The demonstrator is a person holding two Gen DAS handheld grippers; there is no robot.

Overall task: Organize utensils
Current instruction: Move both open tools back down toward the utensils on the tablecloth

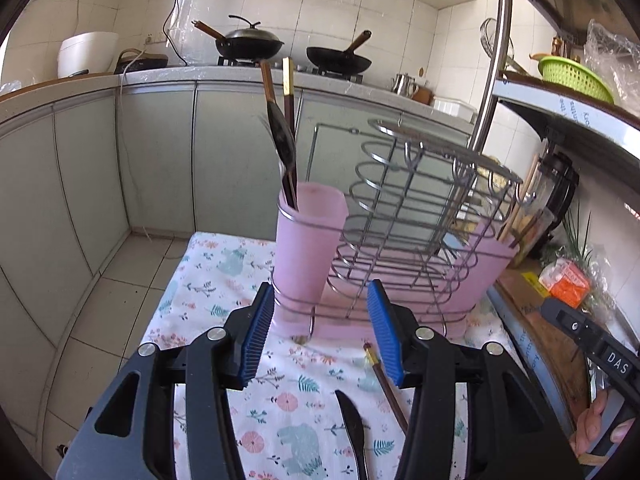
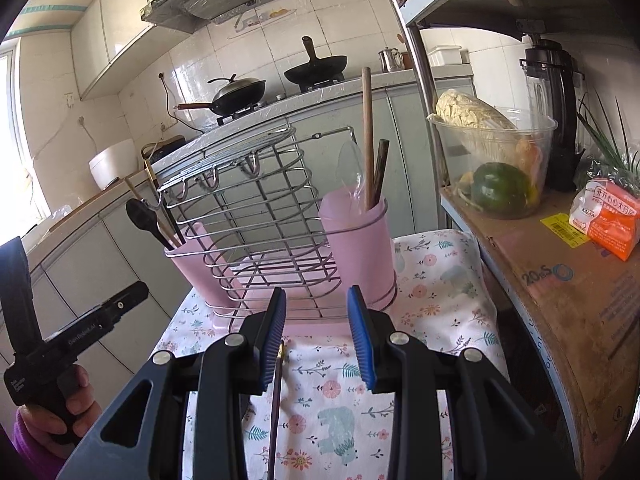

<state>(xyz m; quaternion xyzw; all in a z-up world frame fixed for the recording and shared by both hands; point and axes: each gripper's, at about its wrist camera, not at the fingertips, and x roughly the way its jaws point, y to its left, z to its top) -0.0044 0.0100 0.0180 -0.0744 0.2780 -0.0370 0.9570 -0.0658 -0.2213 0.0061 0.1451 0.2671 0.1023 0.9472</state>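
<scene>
A wire rack (image 1: 404,216) with a pink cup at each end stands on a floral cloth (image 1: 280,400). The left pink cup (image 1: 308,240) holds a dark spoon (image 1: 282,136) and chopsticks. The right pink cup (image 2: 356,240) holds a wooden stick and a clear spoon. A black knife (image 1: 354,428) and a brown chopstick (image 1: 386,386) lie on the cloth. My left gripper (image 1: 320,332) is open and empty above them. My right gripper (image 2: 318,338) is open and empty, with the chopstick (image 2: 276,400) under its left finger.
A shelf on the right holds a cardboard box (image 2: 568,280), an orange carton (image 2: 608,218), a plastic tub of vegetables (image 2: 496,160) and a blender (image 2: 556,112). Across the tiled floor stand cabinets, woks (image 1: 248,44) on a stove and a rice cooker (image 1: 86,54).
</scene>
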